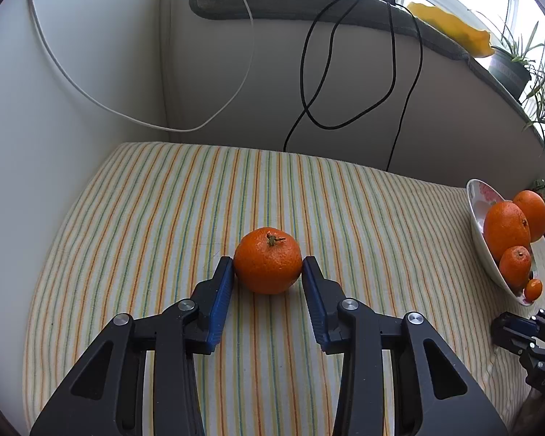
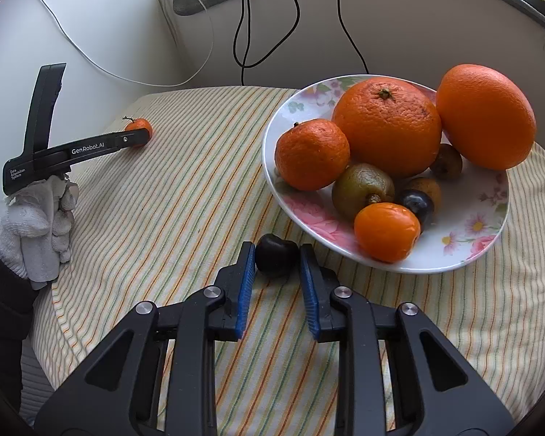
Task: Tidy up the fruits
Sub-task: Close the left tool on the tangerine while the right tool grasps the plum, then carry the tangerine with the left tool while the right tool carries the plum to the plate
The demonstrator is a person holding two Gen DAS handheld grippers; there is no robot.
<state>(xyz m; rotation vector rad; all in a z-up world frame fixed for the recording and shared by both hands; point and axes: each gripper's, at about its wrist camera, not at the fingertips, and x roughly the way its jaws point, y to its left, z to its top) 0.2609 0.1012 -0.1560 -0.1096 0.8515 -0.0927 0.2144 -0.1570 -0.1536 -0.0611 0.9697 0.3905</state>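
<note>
A: Left gripper point(image 1: 267, 267)?
B: Jaws spread about one fruit wide around a tangerine point(image 1: 268, 260) that sits on the striped cloth point(image 1: 145, 218). Blue pads point(image 1: 221, 301) sit right at its sides; whether they actually touch it, can't tell. Stem is up.
A: Right gripper point(image 2: 277, 258)?
B: Jaws part open, either side of a small dark fruit point(image 2: 276, 255) on the cloth, just in front of the floral plate point(image 2: 465, 254). Narrow gaps show at both pads, so no firm hold.
A: Plate contents?
B: Two big oranges point(image 2: 388, 123), a tangerine, a small orange fruit point(image 2: 387, 230), a kiwi point(image 2: 361, 189), a dark plum point(image 2: 418, 205), and brownish fruits behind.
A: Anything else?
B: Gloved left hand point(image 2: 36, 225) on the handle, seen from the right wrist. Lone tangerine is well apart from the plate, far left of cloth. Cables point(image 1: 345, 72) hang on the wall.
</note>
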